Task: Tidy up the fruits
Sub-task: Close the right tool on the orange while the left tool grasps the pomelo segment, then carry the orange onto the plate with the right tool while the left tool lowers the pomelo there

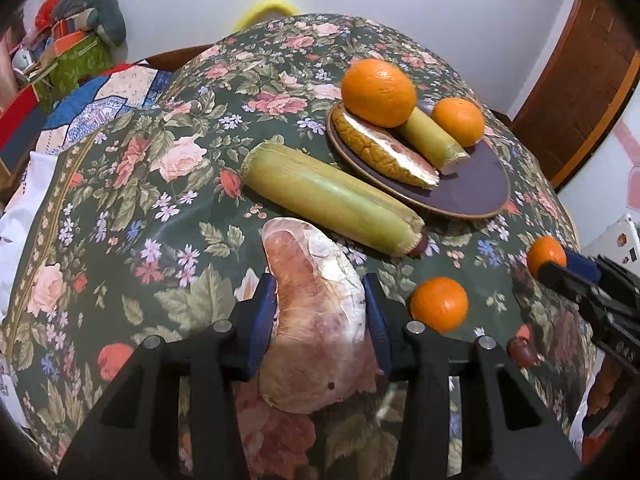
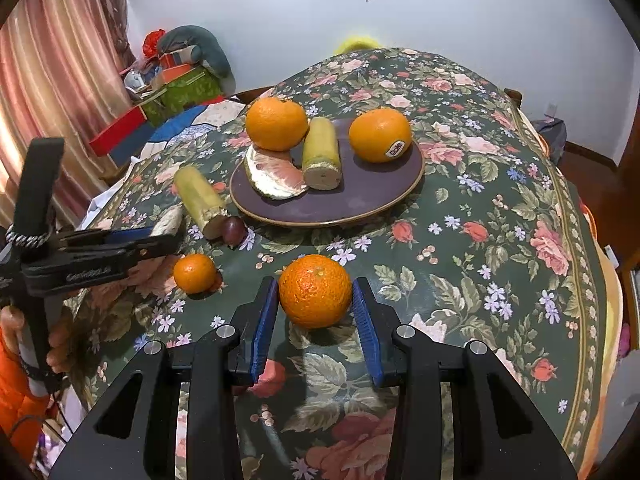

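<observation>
My left gripper is shut on a pink pomelo wedge, low over the floral tablecloth. My right gripper is shut on a mandarin; both blue pads touch its sides. A dark plate holds two big oranges, a pomelo wedge and a short sugarcane piece. A longer sugarcane piece lies on the cloth beside the plate. A small mandarin and a dark grape lie loose on the cloth.
The round table drops off at its right and near edges. Boxes and a grey cushion are piled at the back left, beside a curtain. The left gripper shows at the left in the right wrist view.
</observation>
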